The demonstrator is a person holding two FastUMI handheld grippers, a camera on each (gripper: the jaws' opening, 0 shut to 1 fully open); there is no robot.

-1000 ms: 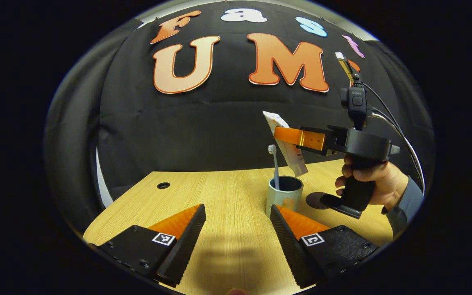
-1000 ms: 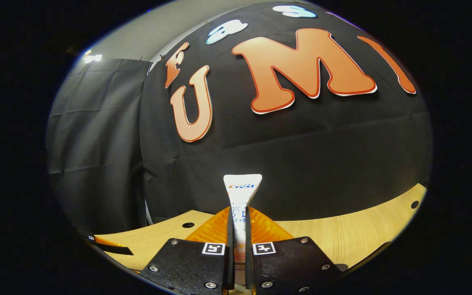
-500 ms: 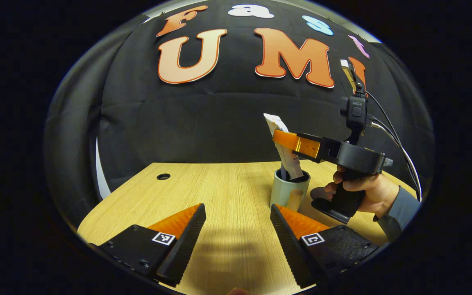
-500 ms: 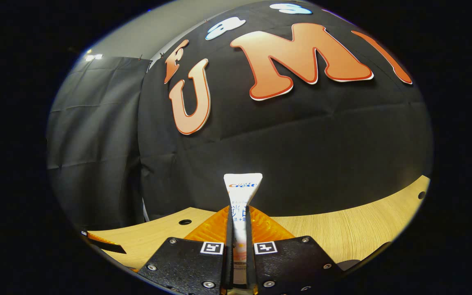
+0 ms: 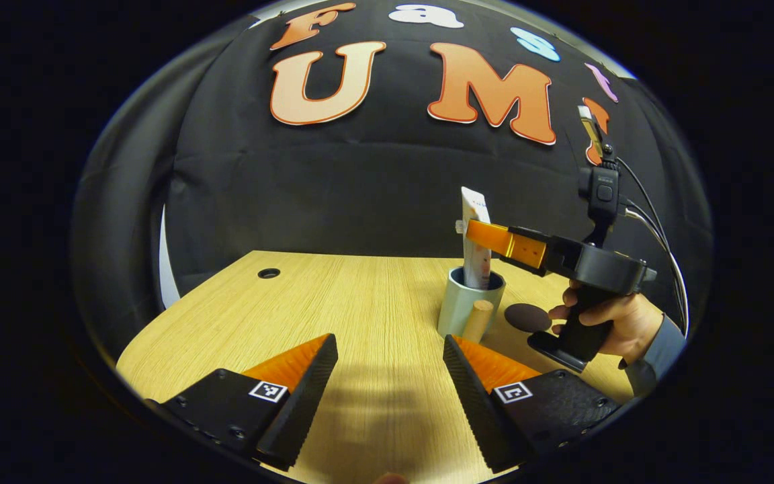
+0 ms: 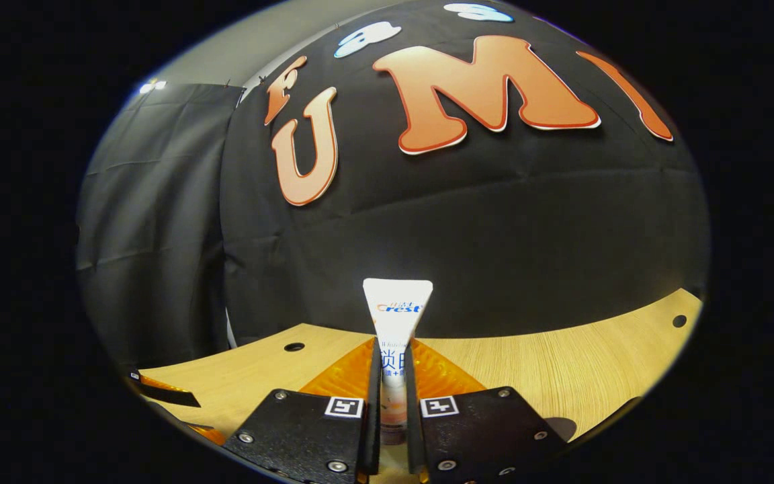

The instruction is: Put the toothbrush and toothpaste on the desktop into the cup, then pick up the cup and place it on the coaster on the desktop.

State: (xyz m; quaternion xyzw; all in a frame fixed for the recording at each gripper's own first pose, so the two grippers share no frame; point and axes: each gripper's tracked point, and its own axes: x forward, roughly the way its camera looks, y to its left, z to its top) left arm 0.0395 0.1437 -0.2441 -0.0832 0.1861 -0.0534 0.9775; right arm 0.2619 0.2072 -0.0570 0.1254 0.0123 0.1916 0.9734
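A: Where is the toothpaste (image 5: pixel 476 238) now?

B: Standing nearly upright with its lower end inside the cup (image 5: pixel 469 306) on the desk (image 5: pixel 333 296). The right hand-held gripper (image 6: pixel 391 396) is clamped on it, both fingers pressing the tube's flat sides, so it goes in cap end down without flopping.

A: And the left hand-held gripper (image 5: pixel 390 376)?

B: Wide open, holding nothing, hanging low over the desk short of the cup. I'd judge it waits there to keep out of the way.

A: The toothbrush?

B: A white tip (image 5: pixel 459 226) peeks out just beside the tube, probably its head; the rest is hidden behind the tube and the right gripper.

A: The coaster (image 5: pixel 527 316)?

B: A dark disc on the desk, just beside the cup, near the hand (image 5: pixel 612 323) on the right gripper's grip.

A: What differs from a second ago?

B: Then the tube leaned above the rim; now it is upright and sunk into the cup, and the right gripper sits lower. The grip hasn't loosened.
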